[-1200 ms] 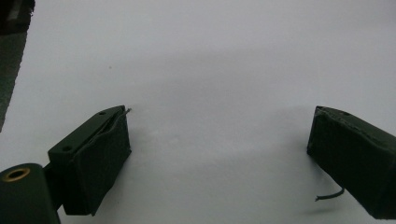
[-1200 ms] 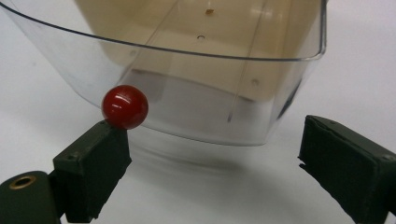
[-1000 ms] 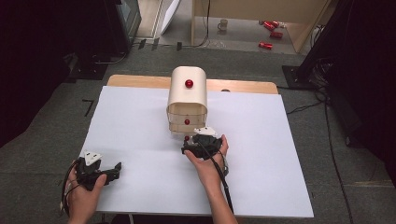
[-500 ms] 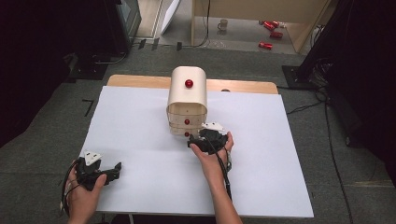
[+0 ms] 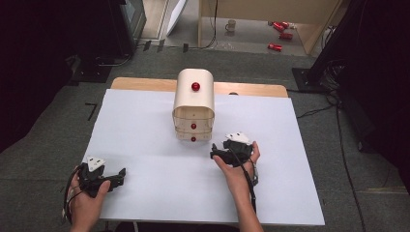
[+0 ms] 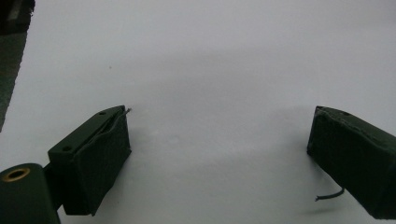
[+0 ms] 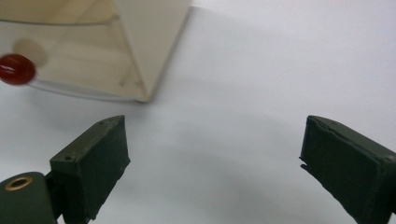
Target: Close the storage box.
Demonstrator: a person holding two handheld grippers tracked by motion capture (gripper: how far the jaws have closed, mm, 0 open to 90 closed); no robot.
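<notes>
A small cream drawer cabinet with a rounded top stands near the far middle of the white counter, a red knob on its top and two smaller red knobs on its drawer fronts facing the person. The right tool is held low over the counter just beside the cabinet's near right corner; in the right gripper view its jaws stand wide apart with nothing between them, and the cabinet's lower corner and one red knob show beyond the left jaw. The left tool sits well apart at the near left of the counter, jaws likewise spread wide over bare white surface, gripping nothing.
</notes>
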